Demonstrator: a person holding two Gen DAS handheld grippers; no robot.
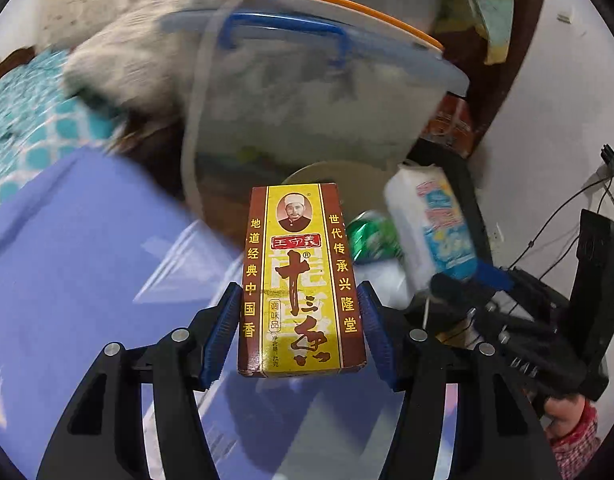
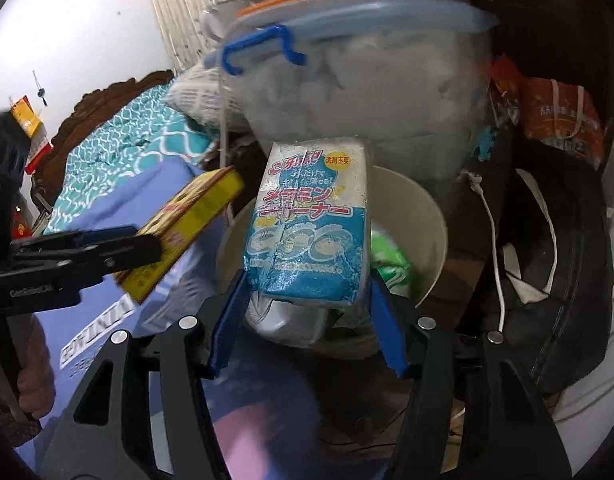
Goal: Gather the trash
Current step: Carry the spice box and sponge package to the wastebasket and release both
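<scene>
Trash in both grippers: a yellow-and-brown spice box (image 1: 301,280) stands upright, clamped between the blue pads of the left gripper (image 1: 301,300), above a purple-blue sheet (image 1: 87,260). To its right, the right gripper (image 2: 307,292) pinches a blue-and-white sponge packet (image 2: 307,224) by its near end, directly above a cream bin (image 2: 431,216) holding green and white wrappers (image 2: 391,260).

We are in a cluttered bedroom of a home: a bed with a teal patterned cover (image 2: 119,140) and carved dark wood headboard (image 2: 103,100), a pillow (image 2: 195,88), 1 clear plastic storage bin (image 2: 363,80), a cream waste bucket (image 2: 431,216) on the floor, and white walls (image 2: 67,32).
</scene>
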